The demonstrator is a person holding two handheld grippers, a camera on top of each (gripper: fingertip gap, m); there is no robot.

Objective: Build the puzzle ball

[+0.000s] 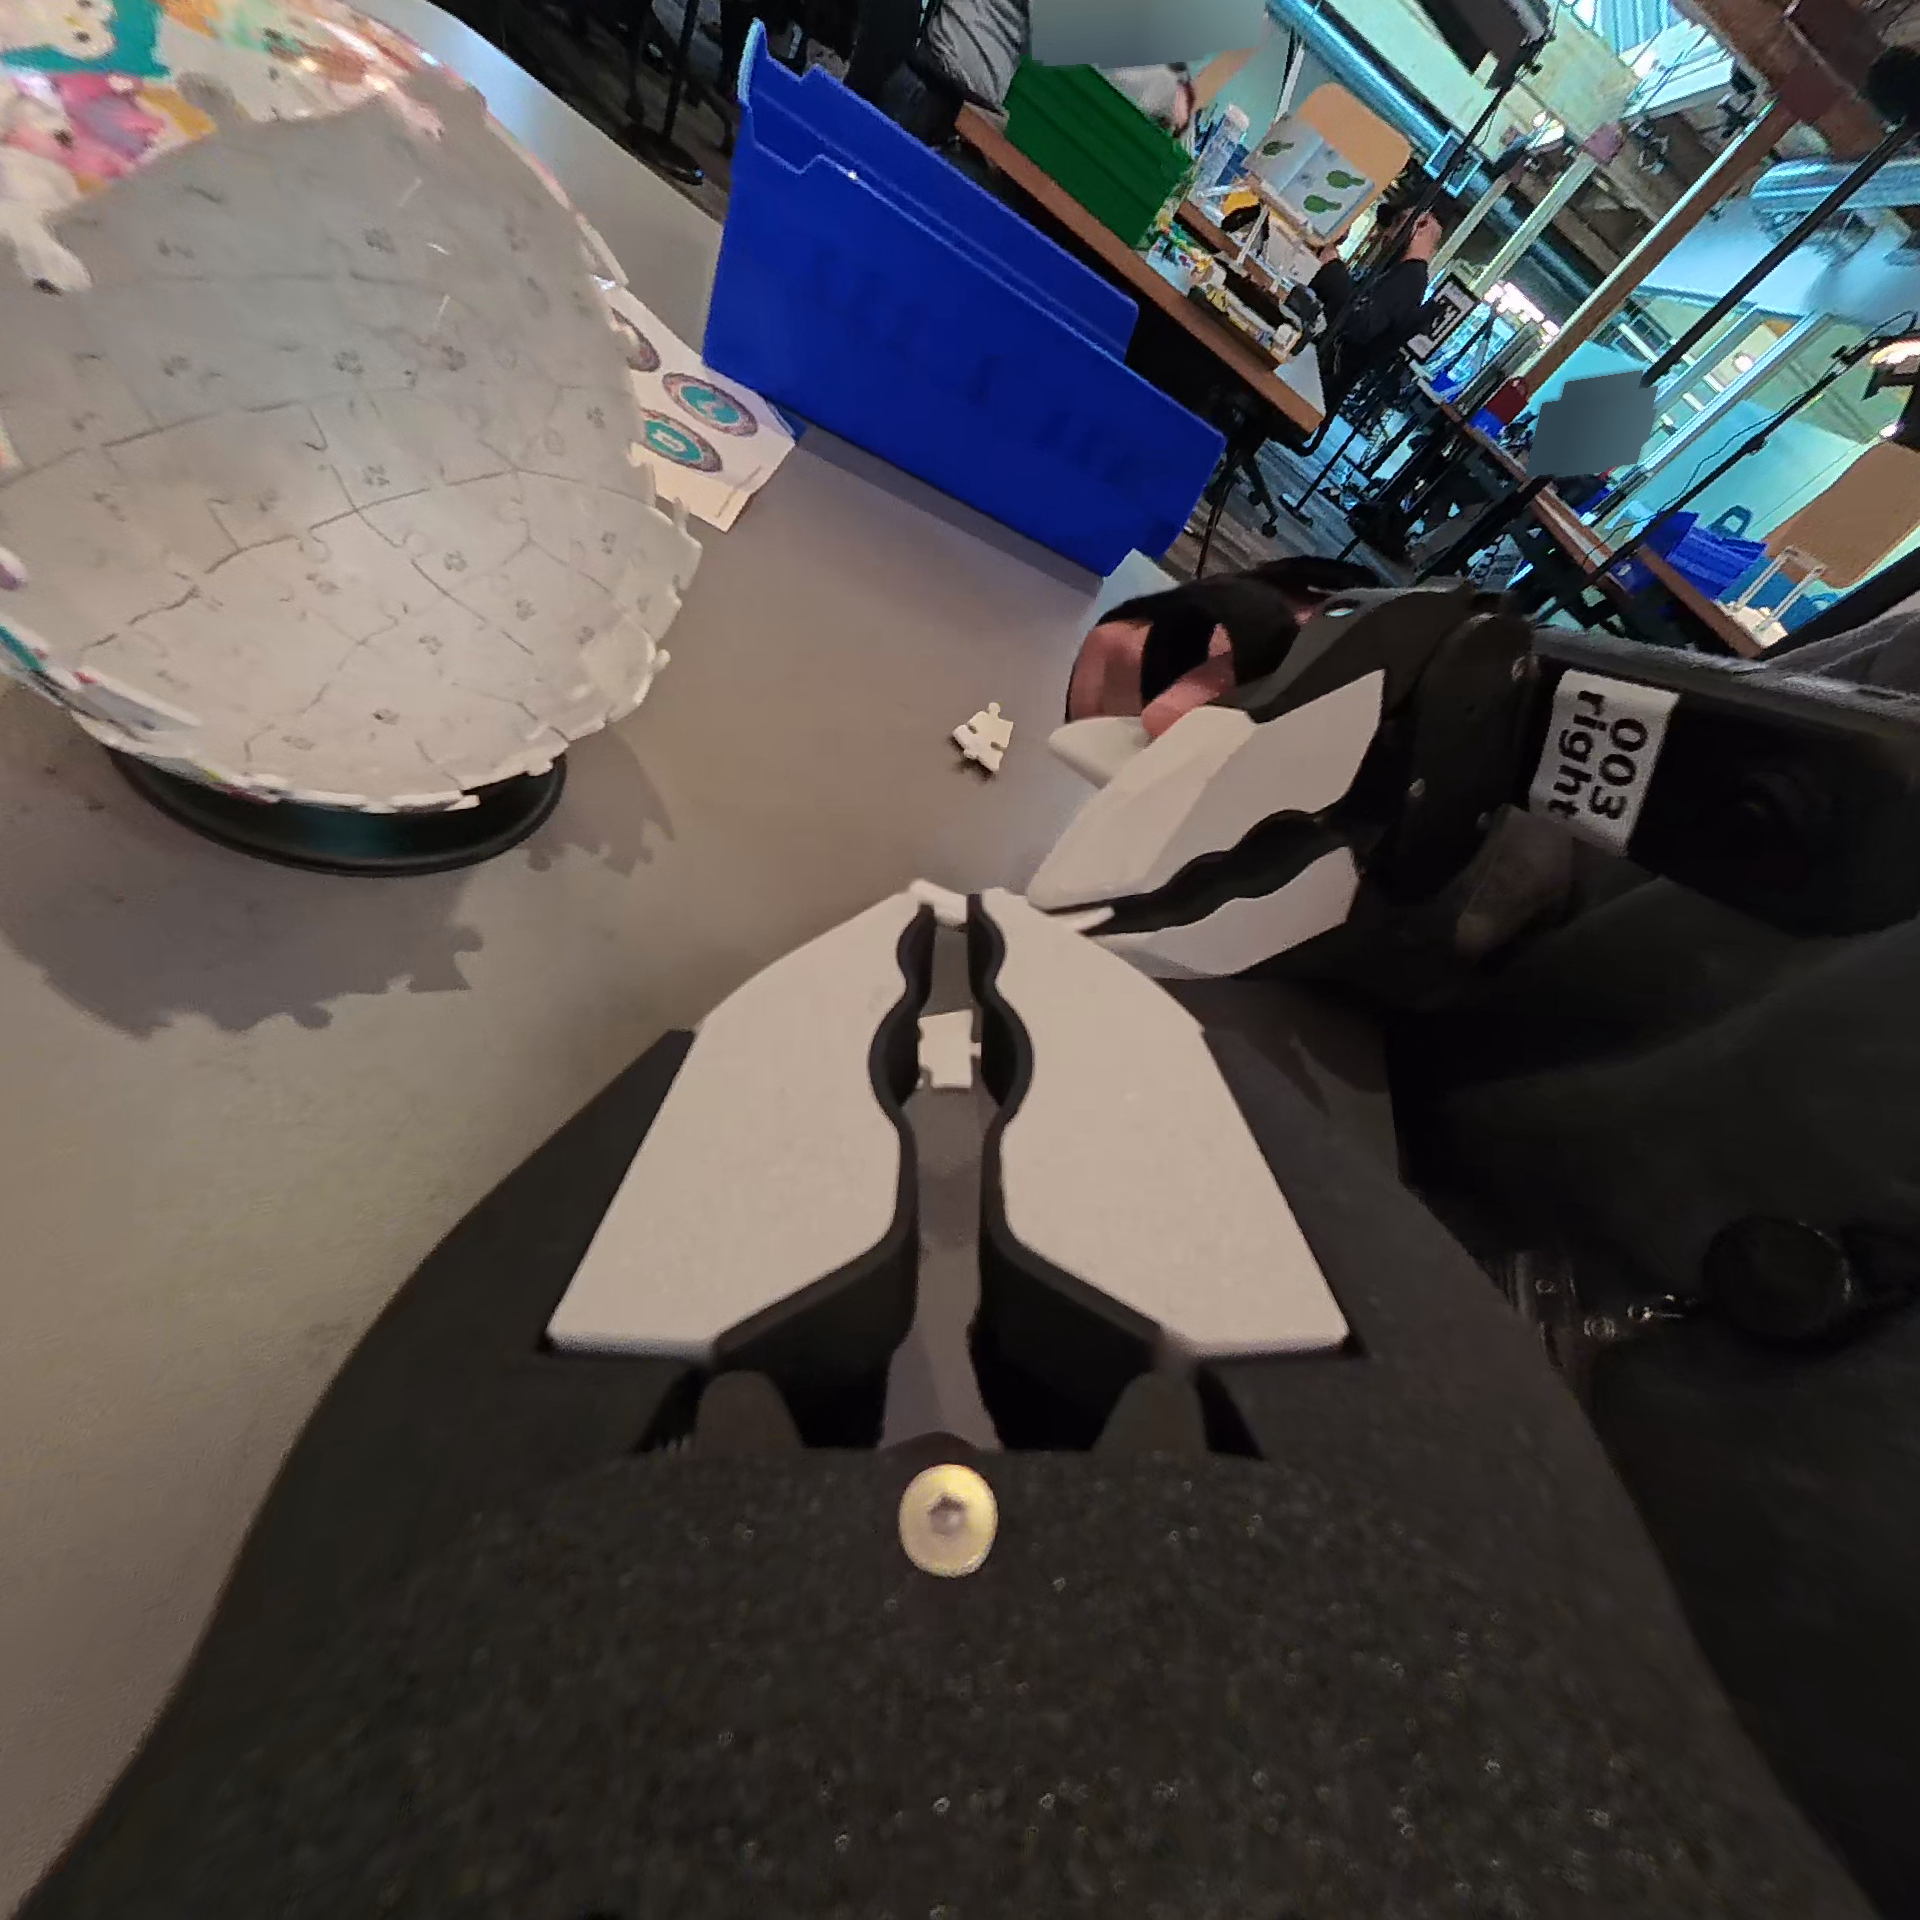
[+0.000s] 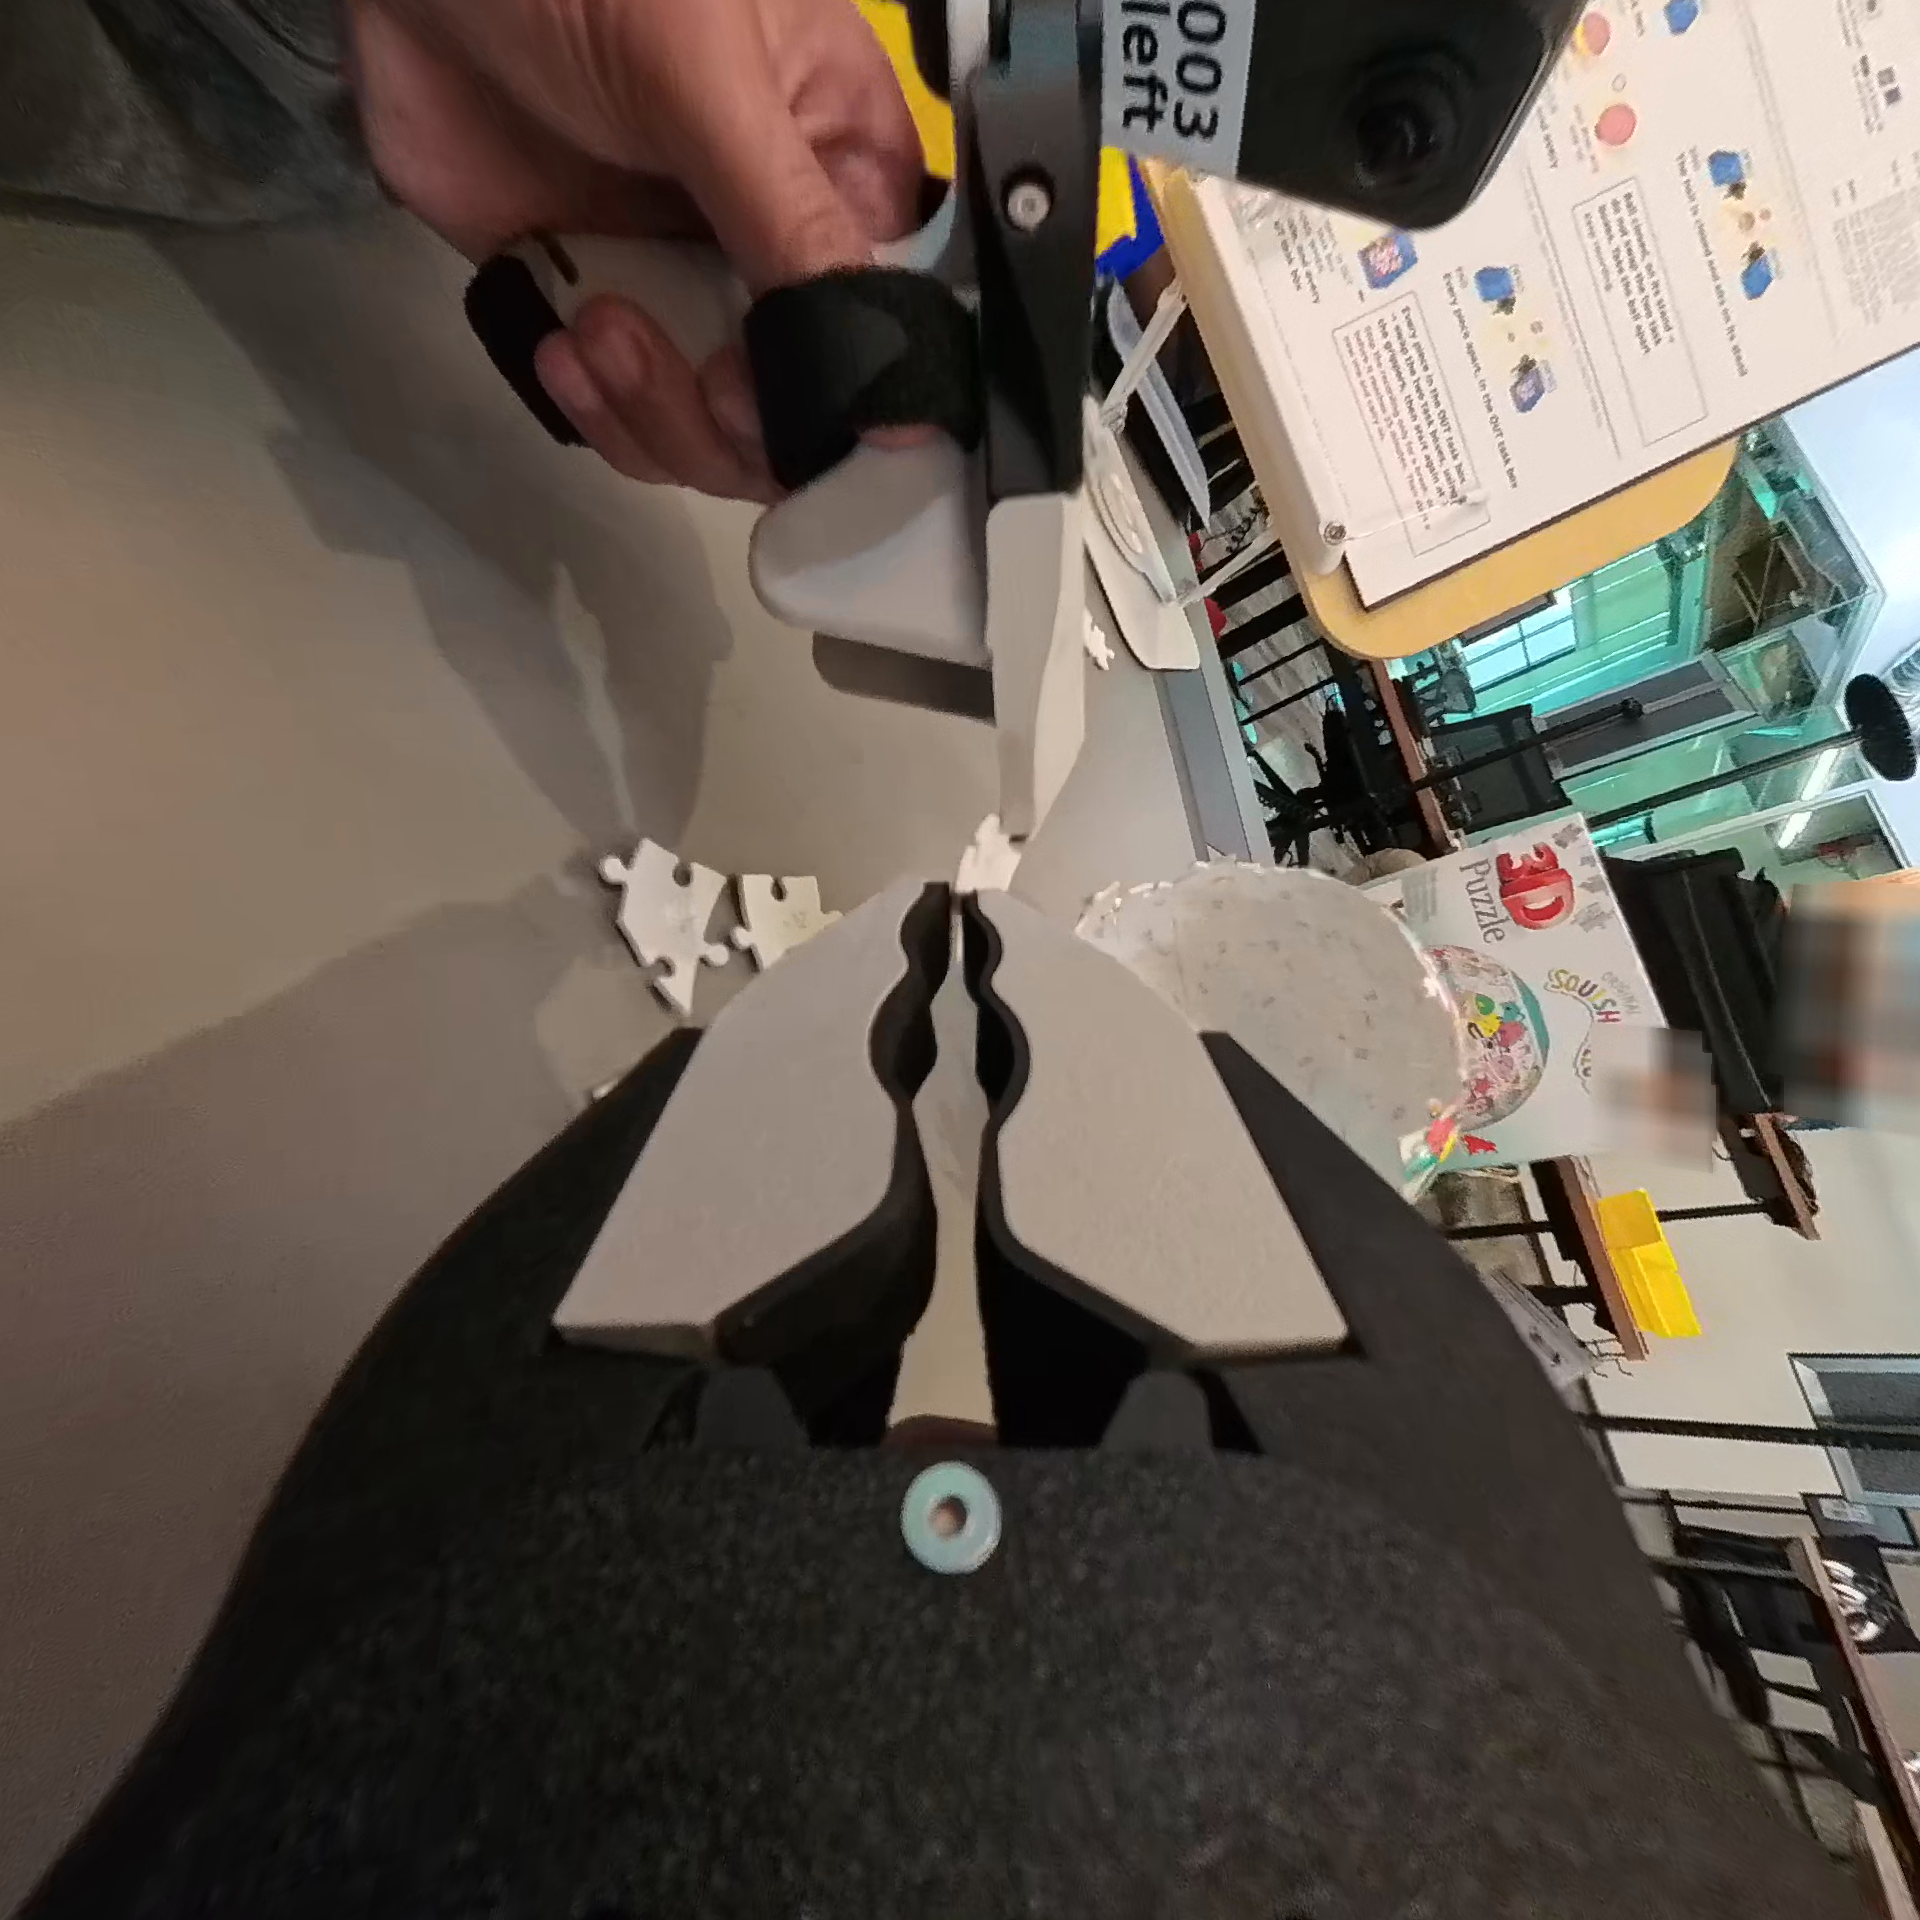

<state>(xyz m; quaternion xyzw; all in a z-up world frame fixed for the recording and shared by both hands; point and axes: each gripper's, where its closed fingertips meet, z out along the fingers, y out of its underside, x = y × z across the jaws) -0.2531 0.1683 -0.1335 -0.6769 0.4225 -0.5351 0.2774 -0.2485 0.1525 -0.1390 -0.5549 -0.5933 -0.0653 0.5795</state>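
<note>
The big, half-built puzzle ball [image 1: 312, 499], white on its open inside, sat on a round black stand [image 1: 343, 826] on the grey tabletop [image 1: 810, 623]. My left tongs [image 1: 951, 914] were clenched on a small white puzzle piece [image 1: 948, 1051]. My right tongs [image 2: 956, 894] were squeezed almost shut right beside that same piece [image 2: 989, 854], but I could not tell if they gripped it. One more white piece [image 1: 983, 736] lay alone on the tabletop near them. In the right wrist view, two joined white pieces [image 2: 707, 920] lay close by. A blue plastic bin [image 1: 935, 343] stood behind the ball, and the colourful puzzle box [image 2: 1538, 997] stood farther back.
</note>
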